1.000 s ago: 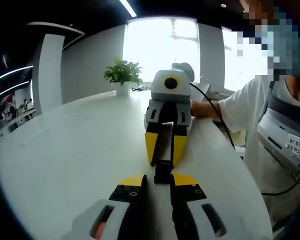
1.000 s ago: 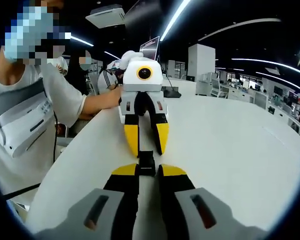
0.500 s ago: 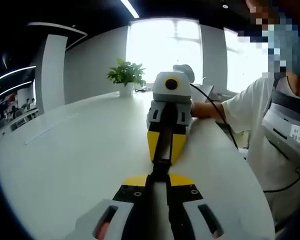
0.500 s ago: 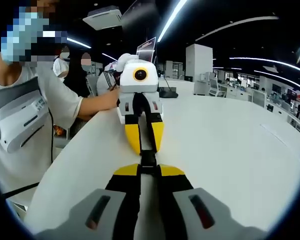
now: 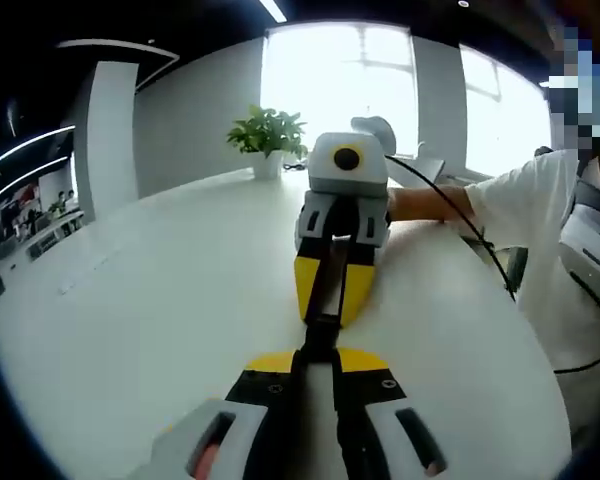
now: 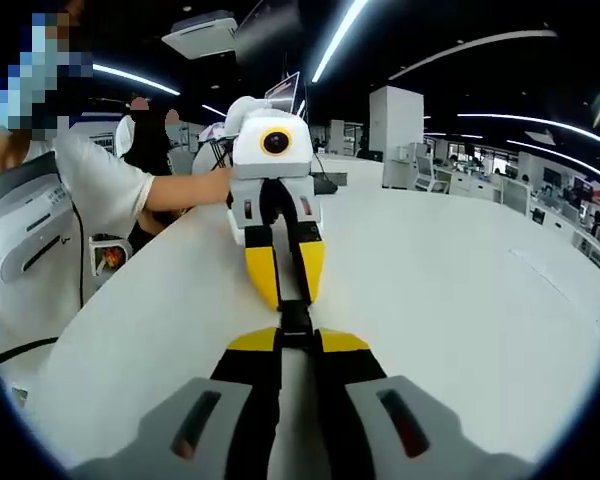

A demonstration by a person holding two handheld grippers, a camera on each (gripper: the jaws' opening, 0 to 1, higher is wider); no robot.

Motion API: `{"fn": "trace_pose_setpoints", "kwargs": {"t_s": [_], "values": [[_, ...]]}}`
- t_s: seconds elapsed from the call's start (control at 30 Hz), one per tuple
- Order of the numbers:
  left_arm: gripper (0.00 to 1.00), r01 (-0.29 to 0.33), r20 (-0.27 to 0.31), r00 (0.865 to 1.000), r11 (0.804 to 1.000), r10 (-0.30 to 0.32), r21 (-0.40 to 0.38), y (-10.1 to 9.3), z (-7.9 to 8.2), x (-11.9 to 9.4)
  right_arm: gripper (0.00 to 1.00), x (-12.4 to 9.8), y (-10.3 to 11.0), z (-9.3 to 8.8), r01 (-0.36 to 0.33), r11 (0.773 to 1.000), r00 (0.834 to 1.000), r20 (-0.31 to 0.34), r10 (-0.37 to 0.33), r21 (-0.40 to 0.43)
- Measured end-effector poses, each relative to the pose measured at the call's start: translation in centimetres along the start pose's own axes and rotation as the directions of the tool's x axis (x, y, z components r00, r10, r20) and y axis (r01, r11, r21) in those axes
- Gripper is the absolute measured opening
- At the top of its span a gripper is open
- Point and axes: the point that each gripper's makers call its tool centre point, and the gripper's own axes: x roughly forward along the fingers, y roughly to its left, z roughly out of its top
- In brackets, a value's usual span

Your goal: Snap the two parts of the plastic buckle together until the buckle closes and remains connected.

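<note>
A broad white table [image 5: 130, 300] carries everything. A potted plant [image 5: 268, 135] stands at its far end in the left gripper view; a laptop [image 6: 325, 183] sits on it in the right gripper view.

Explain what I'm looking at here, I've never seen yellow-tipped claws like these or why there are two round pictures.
These are two handheld grippers, one in each of a person's hands, each carrying its own fisheye camera. In the left gripper view, the left gripper rises from the bottom and the right gripper faces it. The right gripper view is the reverse: the right gripper below, the left gripper opposite. Between them runs a black plastic buckle, each end pinched by one gripper, above a white table. The halves look joined. A potted plant stands at the far end.
</note>
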Motion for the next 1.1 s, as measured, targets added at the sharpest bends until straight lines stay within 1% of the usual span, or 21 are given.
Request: {"fn": "trace_pose_setpoints", "kwargs": {"t_s": [0.1, 0.13, 0.17, 0.2, 0.23, 0.3, 0.33, 0.4, 0.47, 0.6, 0.73, 0.8, 0.87, 0.97, 1.1], "values": [[0.12, -0.011, -0.008, 1.0, 1.0, 0.011, 0.004, 1.6, 0.3, 0.2, 0.11, 0.1, -1.8, 0.0, 0.005, 1.0, 1.0, 0.0, -0.005, -0.01], [0.12, -0.012, -0.009, 1.0, 1.0, 0.012, 0.006, 1.8, 0.3, 0.3, 0.11, 0.2, -2.4, 0.0, 0.006, 1.0, 1.0, -0.006, -0.006, -0.015], [0.12, -0.018, -0.01, 1.0, 1.0, 0.018, 0.008, 2.7, 0.5, 0.5, 0.11, 0.3, -2.8, 0.0, 0.005, 1.0, 1.0, -0.01, -0.006, -0.017], [0.12, -0.02, -0.012, 1.0, 1.0, 0.02, 0.015, 3.2, 0.6, 0.6, 0.12, 0.4, -3.4, 0.0, 0.006, 1.0, 1.0, -0.013, -0.006, -0.023], [0.12, -0.021, -0.015, 1.0, 1.0, 0.021, 0.02, 3.8, 0.7, 0.8, 0.12, 0.5, -4.4, 0.1, 0.01, 0.999, 1.0, -0.013, -0.011, -0.037], [0.12, -0.019, -0.016, 1.0, 0.999, 0.019, 0.026, 4.6, 0.8, 1.0, 0.12, 0.7, -5.1, 0.0, 0.005, 1.0, 1.0, -0.024, -0.006, -0.025], [0.12, -0.015, -0.017, 1.0, 1.0, 0.015, 0.026, 5.3, 1.0, 1.2, 0.13, 0.9, -6.0, 0.2, 0.004, 1.0, 1.0, -0.023, -0.004, -0.026], [0.12, -0.015, -0.015, 1.0, 1.0, 0.016, 0.022, 6.1, 1.1, 1.5, 0.13, 1.0, -7.1, 0.2, 0.006, 1.0, 1.0, -0.023, -0.006, -0.025], [0.12, -0.025, -0.013, 1.0, 0.999, 0.025, 0.026, 7.4, 1.3, 1.7, 0.14, 1.1, -8.3, 0.2, 0.009, 1.0, 1.0, -0.025, -0.01, -0.017], [0.12, -0.036, -0.013, 0.999, 0.999, 0.036, 0.026, 9.4, 1.5, 1.9, 0.13, 1.1, -9.8, 0.0, 0.028, 1.0, 0.999, -0.02, -0.028, 0.004], [0.12, -0.051, 0.004, 0.999, 0.999, 0.051, 0.017, 11.2, 1.7, 2.1, 0.12, 1.1, -10.8, -0.1, 0.058, 0.998, 0.998, -0.009, -0.058, 0.021], [0.12, -0.055, 0.012, 0.998, 0.998, 0.055, 0.01, 11.7, 1.7, 2.0, 0.12, 1.2, -10.9, -0.1, 0.072, 0.997, 0.997, 0.005, -0.072, 0.023], [0.12, -0.055, 0.022, 0.998, 0.998, 0.055, 0.004, 12.0, 1.8, 2.0, 0.12, 1.2, -11.1, -0.1, 0.073, 0.997, 0.997, 0.016, -0.073, 0.03], [0.12, -0.054, 0.038, 0.998, 0.998, 0.054, -0.011, 12.2, 1.8, 2.1, 0.12, 1.2, -11.3, 0.0, 0.083, 0.996, 0.996, 0.013, -0.083, 0.029], [0.12, -0.05, 0.051, 0.997, 0.999, 0.051, -0.021, 12.1, 1.8, 2.1, 0.14, 1.2, -11.5, 0.0, 0.096, 0.995, 0.995, 0.012, -0.096, 0.033]]}}
